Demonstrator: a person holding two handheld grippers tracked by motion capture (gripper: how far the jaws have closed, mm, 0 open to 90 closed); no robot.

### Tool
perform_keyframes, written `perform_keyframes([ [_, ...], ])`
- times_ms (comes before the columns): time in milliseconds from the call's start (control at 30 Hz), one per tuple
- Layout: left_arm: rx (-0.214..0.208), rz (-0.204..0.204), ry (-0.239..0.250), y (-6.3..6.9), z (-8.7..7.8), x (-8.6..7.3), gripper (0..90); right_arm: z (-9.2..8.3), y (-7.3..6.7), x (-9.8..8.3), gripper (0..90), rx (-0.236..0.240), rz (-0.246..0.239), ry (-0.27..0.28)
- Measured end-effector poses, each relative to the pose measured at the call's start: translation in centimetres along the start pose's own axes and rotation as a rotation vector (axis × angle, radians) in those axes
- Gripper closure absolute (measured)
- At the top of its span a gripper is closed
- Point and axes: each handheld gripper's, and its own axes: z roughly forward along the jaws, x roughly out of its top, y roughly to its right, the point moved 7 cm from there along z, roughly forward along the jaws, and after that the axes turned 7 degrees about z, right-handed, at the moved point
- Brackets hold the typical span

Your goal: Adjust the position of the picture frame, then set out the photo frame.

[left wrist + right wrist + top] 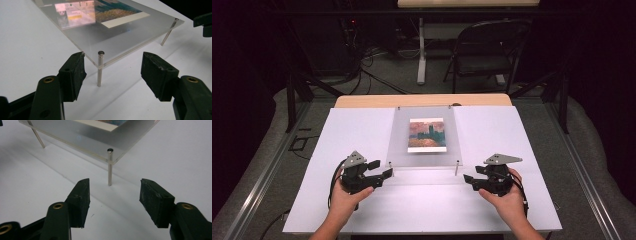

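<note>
Both claws, left claw (379, 169) and right claw (471, 181), wait released before the stiff, slippery, likely fragile acrylic frame (424, 150), best gripped at its near corner pins (100, 71).

We see a white surface (362, 200) with a strip of bare wood (362, 101) along its far edge. Beyond that far edge, on a grey floor (387, 75), stands a black folding chair (484, 50), set toward the far right corner. Beside it rises the white leg of another table (421, 50), whose pale top (467, 3) crosses the upper margin. Dark cables (372, 72) trail over the floor past the far left corner, near dark equipment showing a small red light (353, 22). Metal rails (262, 170) run along the floor beside the left and right edges.
</note>
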Motion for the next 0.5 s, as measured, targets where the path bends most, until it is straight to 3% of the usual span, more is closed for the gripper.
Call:
perform_keyframes([
  [100, 0.015, -0.004, 0.004, -0.5, -0.1, 0.7, 35.8, -0.2, 0.6, 0.7, 43.3, -0.005, 0.009, 0.014],
  [167, -0.002, -0.011, -0.001, -0.8, 0.1, 1.3, 35.5, -0.2, 1.1, 1.4, 43.2, -0.008, 0.017, 0.023],
  [267, 0.004, -0.013, -0.002, -1.5, 0.5, 2.4, 35.5, 0.0, 1.7, 2.8, 43.0, -0.023, 0.008, 0.036],
  [400, 0.011, -0.021, -0.001, -2.7, 1.2, 3.9, 34.6, 1.0, 2.4, 4.5, 42.4, -0.022, -0.002, 0.027],
  [500, 0.038, -0.017, -0.004, -3.6, 2.0, 4.9, 34.2, 2.0, 3.0, 5.6, 41.9, -0.034, 0.008, 0.027],
])
